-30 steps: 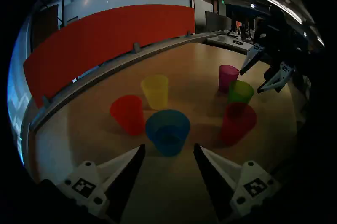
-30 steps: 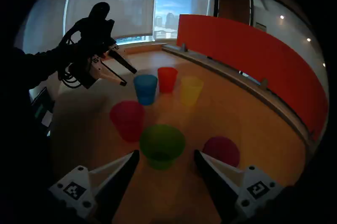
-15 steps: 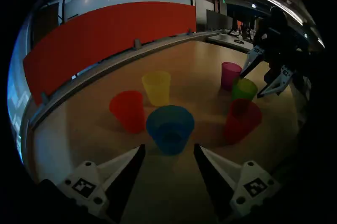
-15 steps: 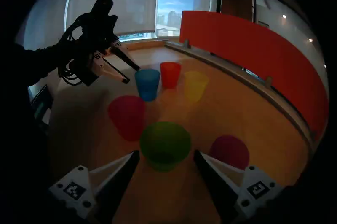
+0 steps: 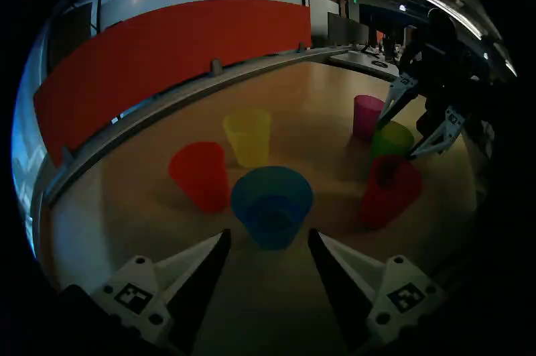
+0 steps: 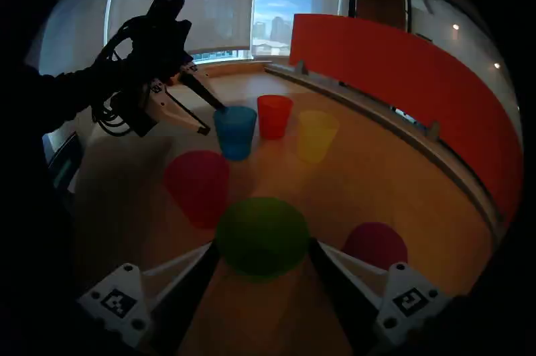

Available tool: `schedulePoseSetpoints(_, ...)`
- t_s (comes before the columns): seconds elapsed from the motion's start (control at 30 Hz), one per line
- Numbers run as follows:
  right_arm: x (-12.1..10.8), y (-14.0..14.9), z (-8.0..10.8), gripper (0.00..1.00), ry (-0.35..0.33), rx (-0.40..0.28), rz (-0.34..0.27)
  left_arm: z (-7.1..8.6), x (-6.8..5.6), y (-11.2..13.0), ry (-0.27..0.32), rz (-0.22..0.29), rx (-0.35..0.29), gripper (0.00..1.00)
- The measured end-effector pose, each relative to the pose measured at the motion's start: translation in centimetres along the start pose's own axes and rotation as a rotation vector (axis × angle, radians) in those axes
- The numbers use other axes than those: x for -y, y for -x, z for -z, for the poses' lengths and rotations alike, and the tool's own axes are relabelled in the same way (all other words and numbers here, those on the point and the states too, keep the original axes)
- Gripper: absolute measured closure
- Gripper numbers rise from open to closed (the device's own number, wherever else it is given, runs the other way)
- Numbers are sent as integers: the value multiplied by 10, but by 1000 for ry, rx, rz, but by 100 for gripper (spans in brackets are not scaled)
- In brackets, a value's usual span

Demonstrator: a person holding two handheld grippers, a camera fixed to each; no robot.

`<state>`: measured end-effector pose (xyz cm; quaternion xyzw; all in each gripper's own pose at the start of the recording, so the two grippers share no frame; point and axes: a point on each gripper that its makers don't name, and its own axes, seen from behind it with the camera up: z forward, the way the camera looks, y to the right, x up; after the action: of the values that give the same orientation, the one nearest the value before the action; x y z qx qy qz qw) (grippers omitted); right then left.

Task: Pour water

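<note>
Several coloured plastic cups stand upright on a wooden table (image 5: pixel 315 98). In the left gripper view a blue cup (image 5: pixel 271 205) stands just ahead of my left gripper (image 5: pixel 269 239), whose fingers are open on either side of its base. Around the blue cup are an orange-red cup (image 5: pixel 199 175), a yellow cup (image 5: pixel 248 136), a red cup (image 5: pixel 390 190), a green cup (image 5: pixel 392 140) and a magenta cup (image 5: pixel 367 114). In the right gripper view the green cup (image 6: pixel 261 235) fills the gap between the open fingers of my right gripper (image 6: pixel 262 245). I cannot tell whether any cup holds water.
A long red partition (image 5: pixel 167 54) runs along the table's far edge. In the right gripper view a dark sleeve and hand (image 6: pixel 114 88) hold the left gripper (image 6: pixel 216 121) at the blue cup (image 6: pixel 234 129). The red cup (image 6: pixel 197 185) and magenta cup (image 6: pixel 375 245) flank the green one.
Both grippers have moved forward. The green cup now sits between the right fingertips. The blue cup is slightly nearer the left fingers. Neither pair of fingers has closed.
</note>
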<state>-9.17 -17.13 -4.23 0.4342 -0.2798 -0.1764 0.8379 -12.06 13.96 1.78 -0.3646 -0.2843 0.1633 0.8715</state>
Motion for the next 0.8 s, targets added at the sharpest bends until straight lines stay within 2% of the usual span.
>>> schedulePoseSetpoints(0.8,0,1,-14,0,-15,0,-1,-26,-4,-6,27,-11,4,15)
